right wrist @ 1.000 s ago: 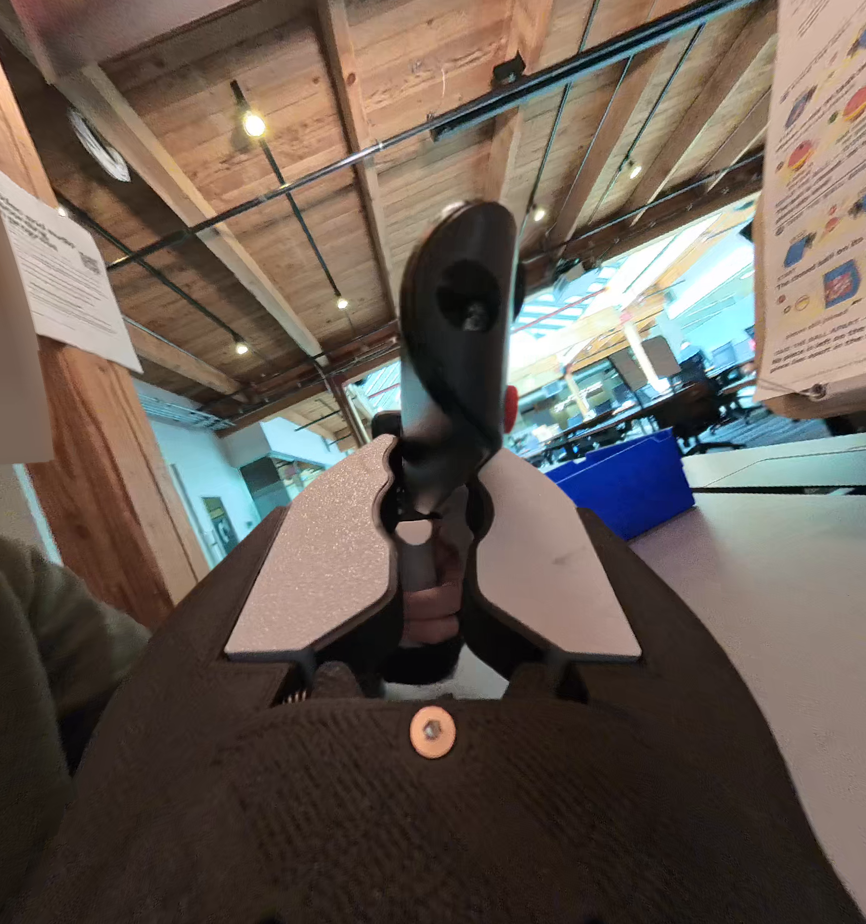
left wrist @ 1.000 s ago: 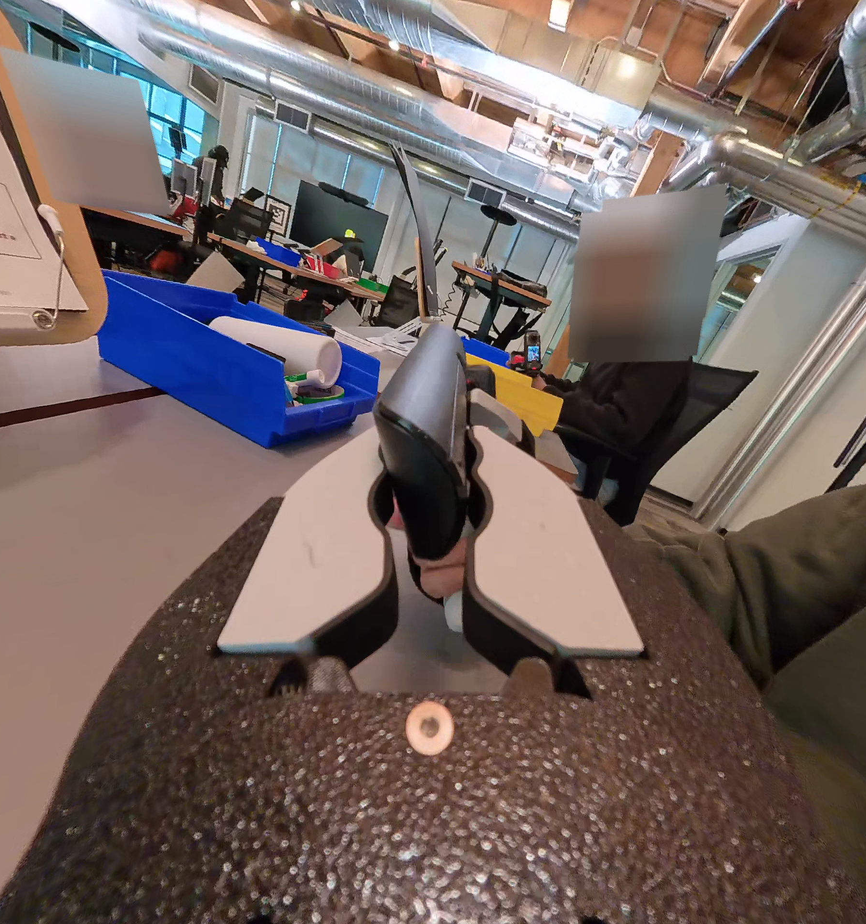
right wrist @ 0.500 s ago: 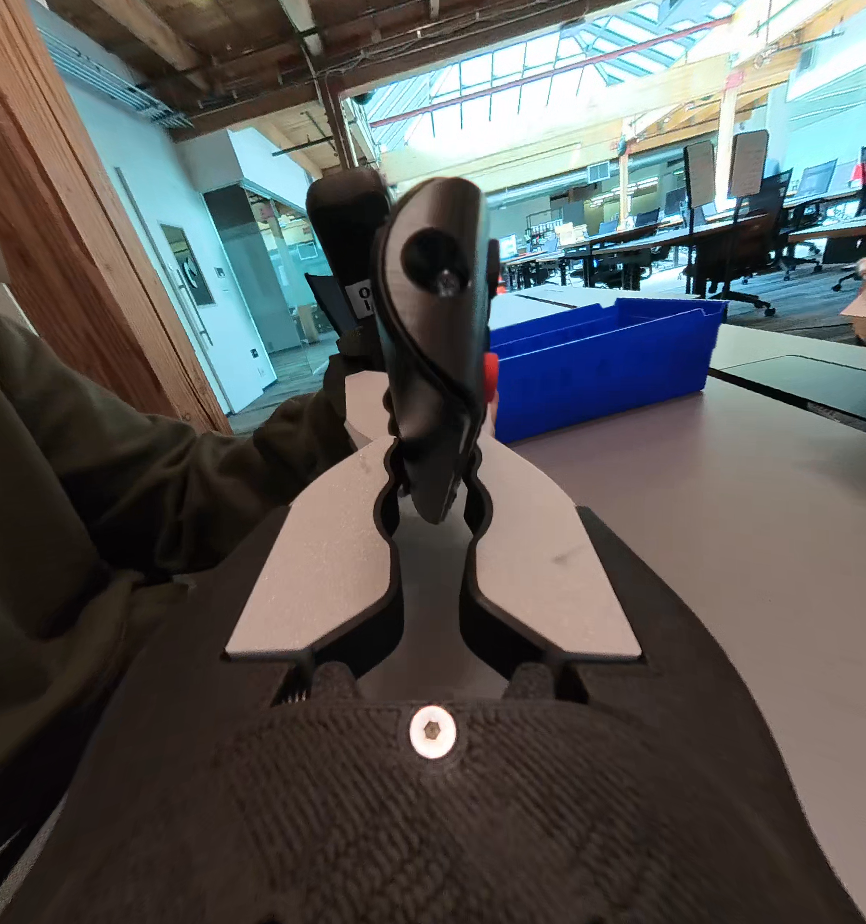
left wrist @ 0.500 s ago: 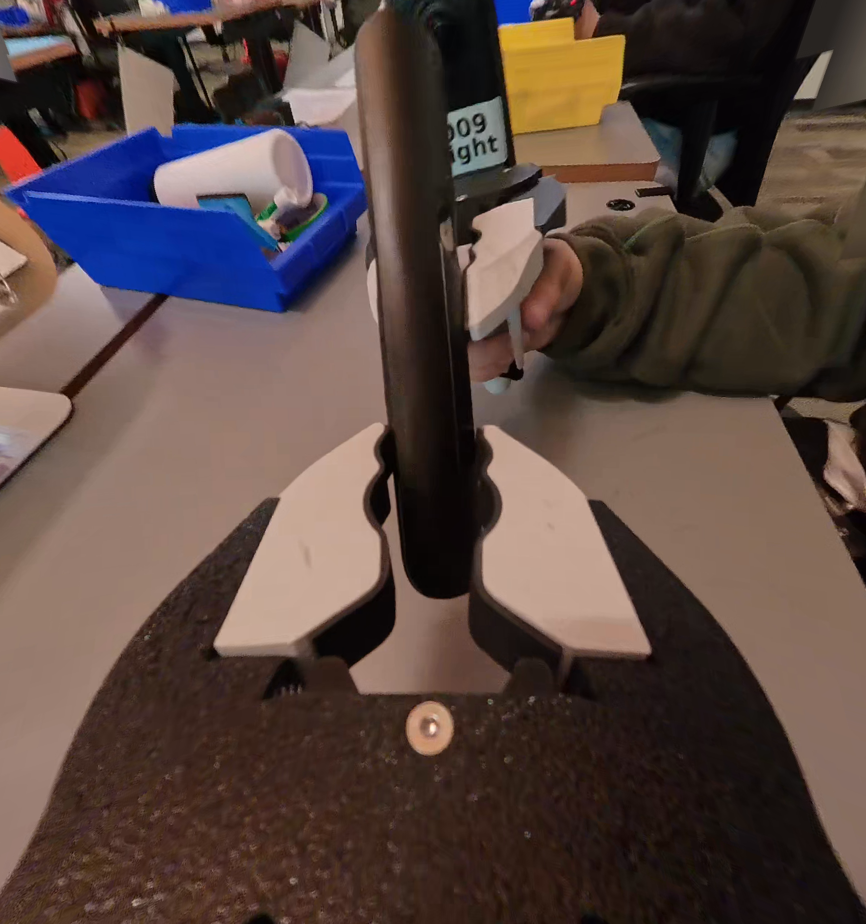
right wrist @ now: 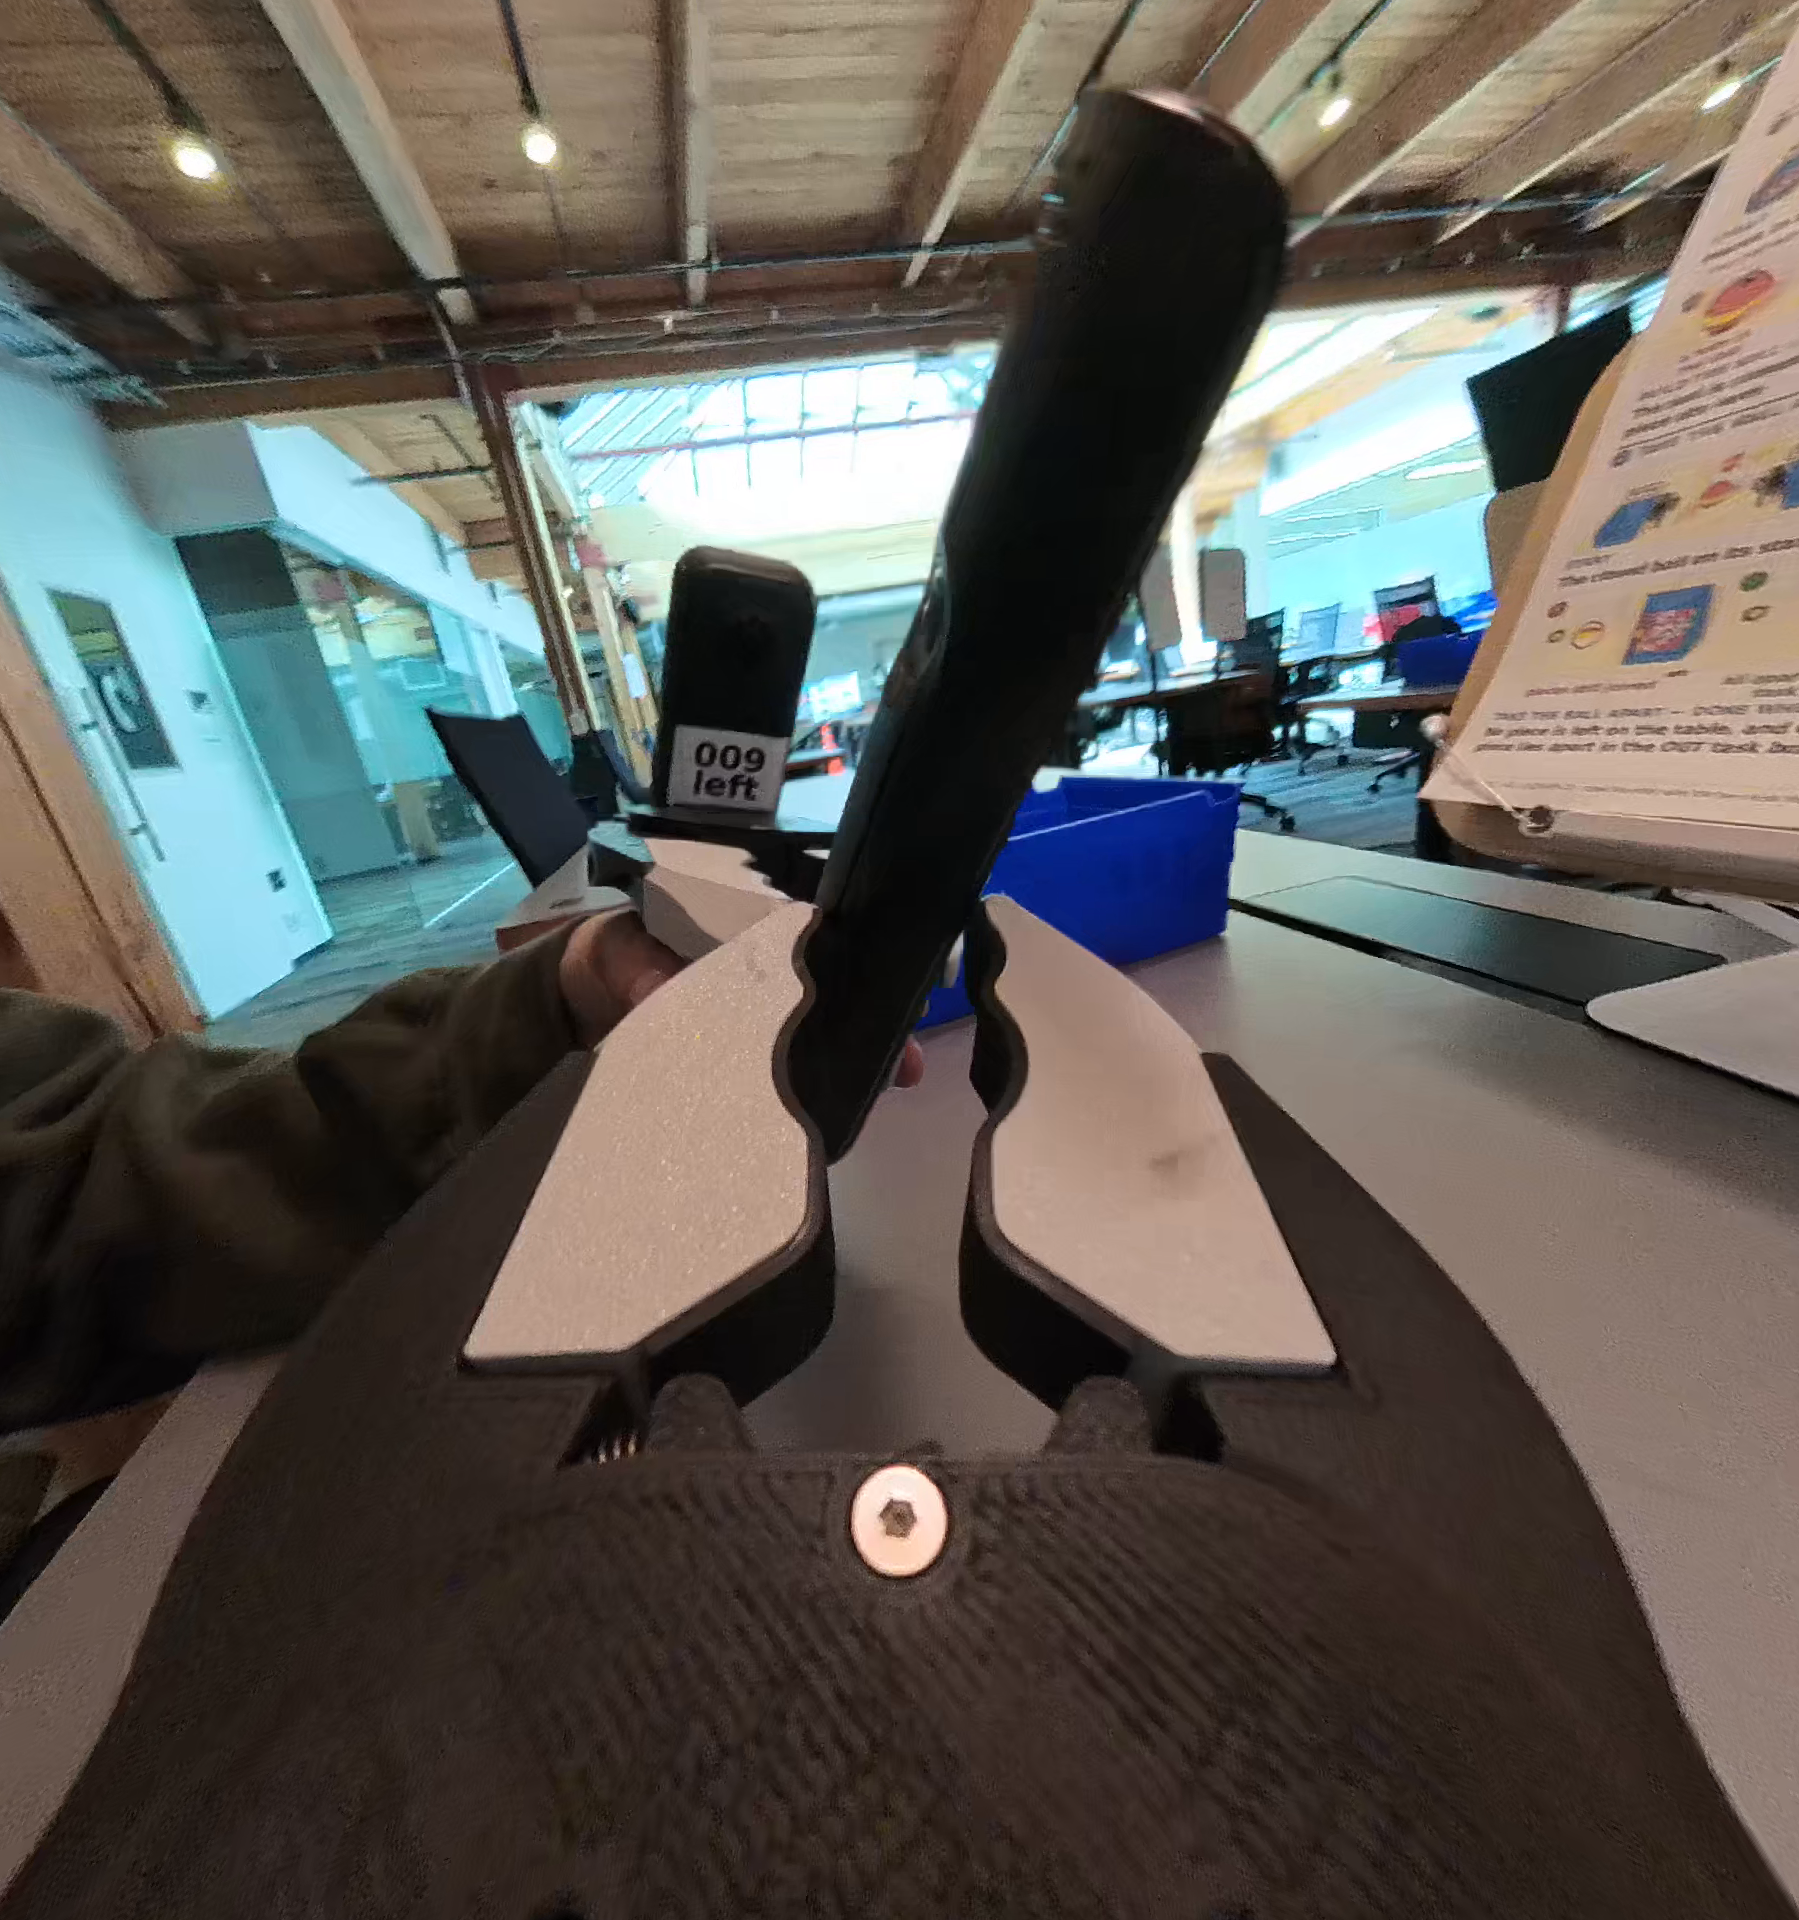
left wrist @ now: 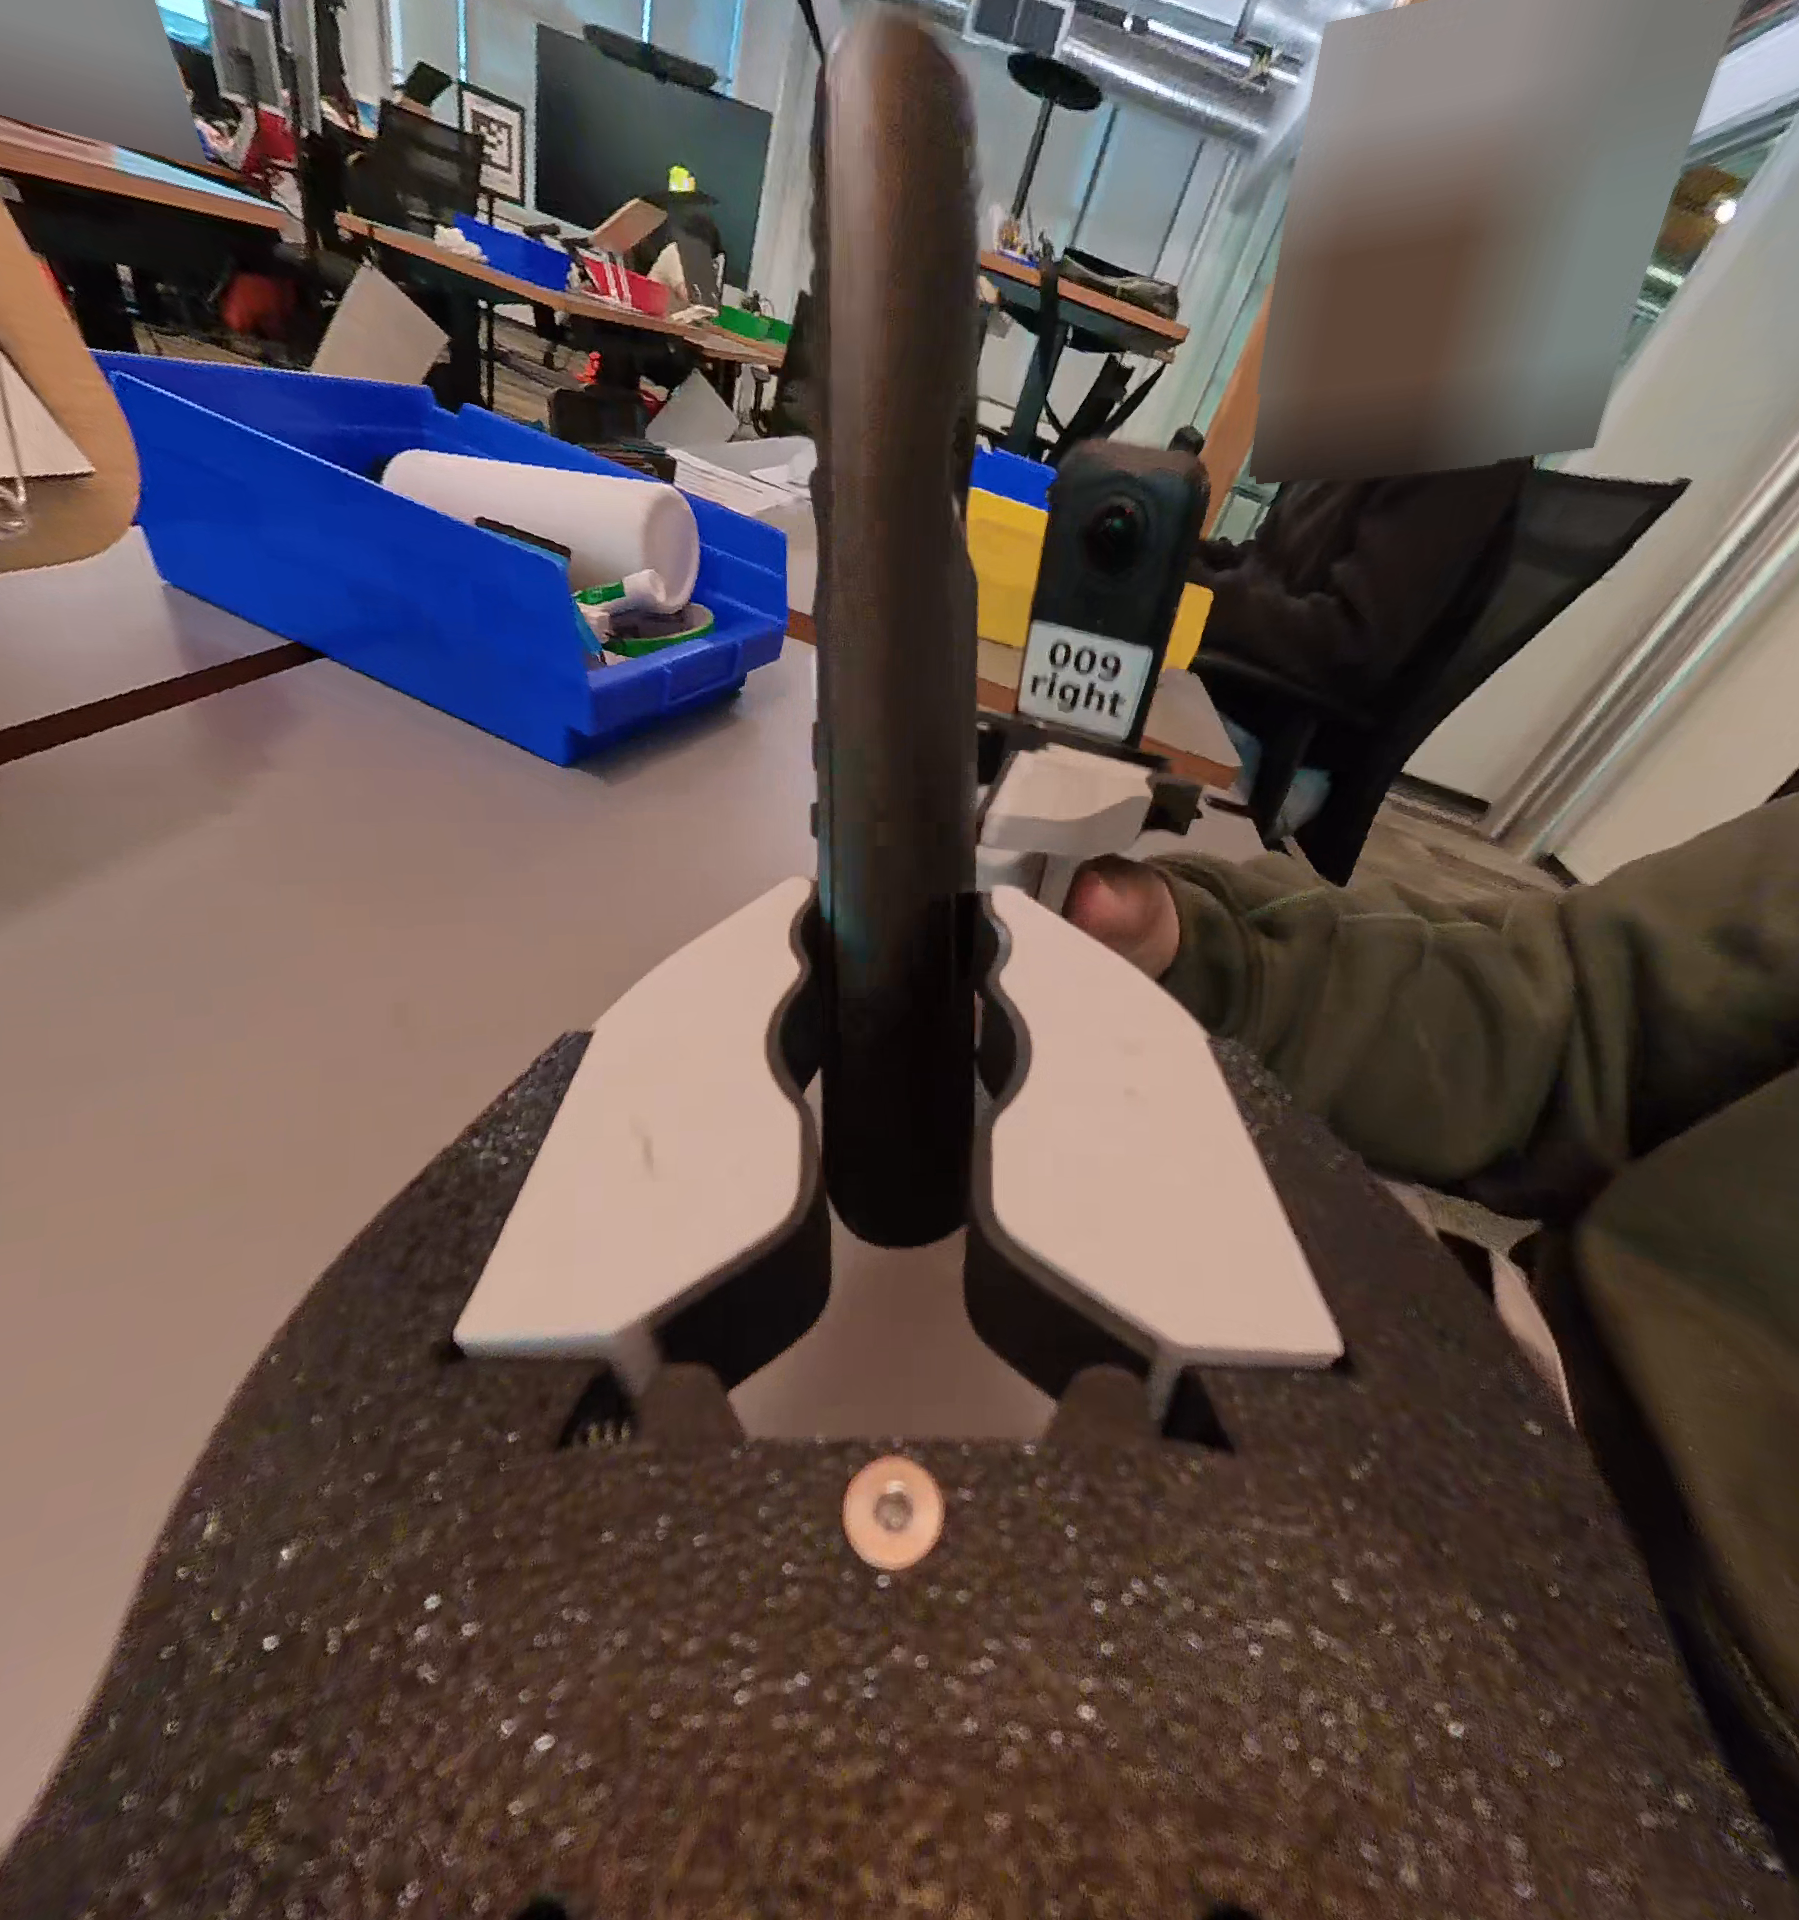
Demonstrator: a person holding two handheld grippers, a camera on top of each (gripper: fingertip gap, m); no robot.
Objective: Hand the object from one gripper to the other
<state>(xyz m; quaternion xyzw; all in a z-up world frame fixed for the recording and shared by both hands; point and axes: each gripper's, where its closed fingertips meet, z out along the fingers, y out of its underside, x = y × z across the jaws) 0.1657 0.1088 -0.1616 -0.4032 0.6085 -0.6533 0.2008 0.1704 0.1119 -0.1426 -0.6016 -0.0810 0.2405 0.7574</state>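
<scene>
A long black handle-like object (left wrist: pixel 895 520) stands upright in my left gripper (left wrist: pixel 897 904), which is shut on its lower end above the grey table (left wrist: pixel 303 987). In the right wrist view the same object (right wrist: pixel 1061 520) leans to the upper right between the fingers of my right gripper (right wrist: pixel 895 914). It rests against the left finger, and a gap shows beside the right finger, so this gripper is open. The grippers face each other closely: the right one (left wrist: pixel 1066 821) shows just behind the object, and the left one (right wrist: pixel 703 894) likewise.
A blue bin (left wrist: pixel 375 561) holding a white roll (left wrist: pixel 562 520) sits at the back left, with a yellow bin (left wrist: pixel 999 561) and a seated person (left wrist: pixel 1394 582) beyond. An instruction sheet on a stand (right wrist: pixel 1653 623) and its white base (right wrist: pixel 1736 1018) are to the right. Both grippers' tips are close together, under 4 cm apart.
The right gripper gripped the object one second ago; now the object leans loose between its fingers. The left gripper has kept its hold, with the object straight in its view.
</scene>
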